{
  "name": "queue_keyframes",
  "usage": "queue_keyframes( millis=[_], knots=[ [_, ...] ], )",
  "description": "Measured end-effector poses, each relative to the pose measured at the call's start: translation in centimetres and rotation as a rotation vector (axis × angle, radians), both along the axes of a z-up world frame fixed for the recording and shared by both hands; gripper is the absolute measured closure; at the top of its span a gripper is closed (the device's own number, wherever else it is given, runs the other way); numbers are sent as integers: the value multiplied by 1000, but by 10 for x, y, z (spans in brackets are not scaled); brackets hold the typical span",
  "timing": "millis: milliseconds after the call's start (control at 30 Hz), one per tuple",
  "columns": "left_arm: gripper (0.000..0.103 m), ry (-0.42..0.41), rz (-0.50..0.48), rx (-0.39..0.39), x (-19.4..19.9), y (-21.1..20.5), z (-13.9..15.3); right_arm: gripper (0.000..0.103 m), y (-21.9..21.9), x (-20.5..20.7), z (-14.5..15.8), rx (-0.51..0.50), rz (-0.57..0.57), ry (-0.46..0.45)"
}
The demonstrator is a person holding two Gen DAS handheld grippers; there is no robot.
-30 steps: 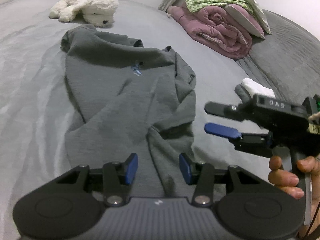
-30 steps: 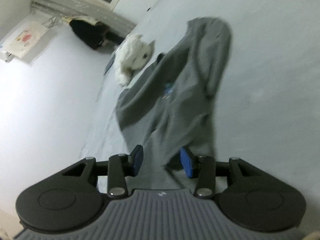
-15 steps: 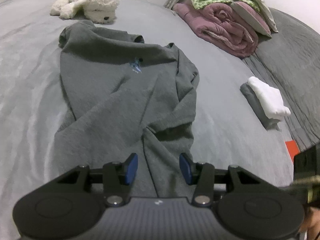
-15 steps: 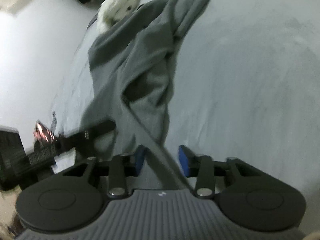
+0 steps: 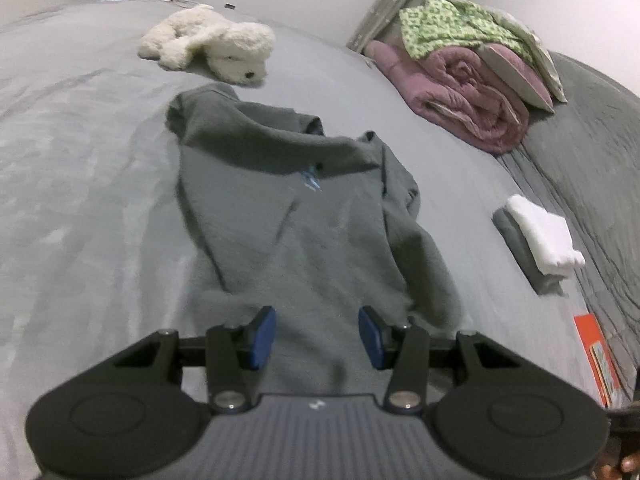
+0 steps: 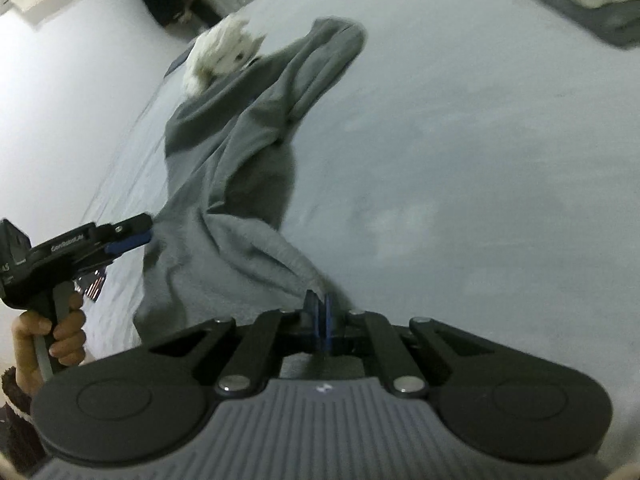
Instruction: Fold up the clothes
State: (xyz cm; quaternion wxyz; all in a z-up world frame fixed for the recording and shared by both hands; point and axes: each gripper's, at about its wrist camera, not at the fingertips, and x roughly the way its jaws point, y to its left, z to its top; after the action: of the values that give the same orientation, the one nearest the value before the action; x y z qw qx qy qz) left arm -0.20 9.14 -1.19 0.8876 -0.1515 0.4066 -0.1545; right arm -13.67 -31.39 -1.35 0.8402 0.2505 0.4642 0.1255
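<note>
A wide grey bed [image 5: 80, 168] fills both views, its cover lightly rumpled. On it lies the grey sweatshirt [image 5: 304, 224], stretched lengthwise away from the left wrist camera, a sleeve folded across its upper part and a small blue mark on the chest. Its near hem runs right up to and under the left gripper [image 5: 317, 338], whose blue pads stand apart with cloth lying below the gap but not pinched by them.

In the right wrist view the same sweatshirt [image 6: 240, 184] trails from the far plush toy down to the right gripper [image 6: 322, 322]. That gripper's blue pads are pressed together, and a ridge of the lower edge of the garment rises up into them, so it is clamped on the fabric. The left gripper [image 6: 132, 236] appears at the left edge of this view, held by a hand [image 6: 48, 336], its fingers just beside the garment's side.

Toward the far right of the bed sits a rolled pink duvet [image 5: 460, 92] with a green patterned cloth [image 5: 452, 28] on top. A white plush dog [image 5: 212, 42] lies beyond the sweatshirt's top. To the right, well apart from the garment, is a small folded stack, white over grey [image 5: 540, 236].
</note>
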Motion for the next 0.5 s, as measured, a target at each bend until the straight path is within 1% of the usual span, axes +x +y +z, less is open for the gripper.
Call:
queue_keyframes(
  millis=[200,367,467,500],
  knots=[
    [57,5,54,0,3,15,0,100,-37,-25,2,-28,-93,-6],
    [57,27,109,8,8,26,-5,101,-62,-30,-6,-63,-188,21],
    [57,45,137,9,11,32,-8,100,-67,-27,-13,-56,-193,46],
    [57,51,146,8,11,33,-9,99,-66,-26,-13,-54,-189,47]
  ],
)
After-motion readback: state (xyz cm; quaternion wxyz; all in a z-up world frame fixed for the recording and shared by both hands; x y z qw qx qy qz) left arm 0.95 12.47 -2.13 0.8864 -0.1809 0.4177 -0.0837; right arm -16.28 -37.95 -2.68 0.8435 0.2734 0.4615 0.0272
